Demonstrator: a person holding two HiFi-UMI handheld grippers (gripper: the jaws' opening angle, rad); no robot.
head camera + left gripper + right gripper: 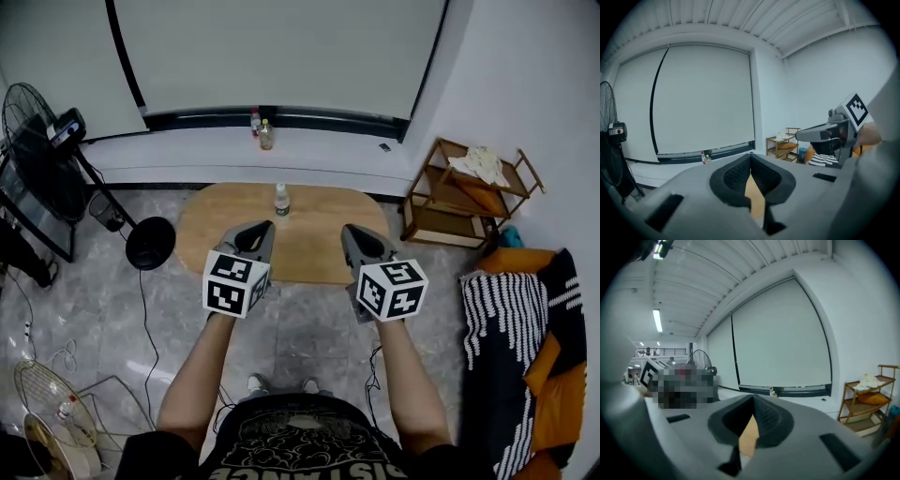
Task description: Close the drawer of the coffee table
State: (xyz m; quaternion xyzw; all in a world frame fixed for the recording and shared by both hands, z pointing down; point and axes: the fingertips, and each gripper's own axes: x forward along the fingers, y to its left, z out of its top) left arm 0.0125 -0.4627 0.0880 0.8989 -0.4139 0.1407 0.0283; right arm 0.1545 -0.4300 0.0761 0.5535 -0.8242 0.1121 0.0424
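Note:
The oval wooden coffee table [309, 246] stands on the floor ahead of me, and from above no drawer front shows. A small bottle [281, 200] stands near its far edge. I hold both grippers raised side by side over the table's near edge, pointing forward. My left gripper [261, 228] is shut, its dark pads meeting at the tips [751, 155] with nothing between them. My right gripper [354, 232] is also shut and empty [753, 398]. A sliver of table top [754, 194] shows under the closed jaws in both gripper views.
A standing fan [37, 155] with a round black base [150, 242] is at the left. A wooden shelf [469, 192] stands at the right, with a striped cushion [511, 319] nearer. Two bottles [261, 131] stand on the window ledge. Cables and a fan grille [47, 412] lie on the floor at left.

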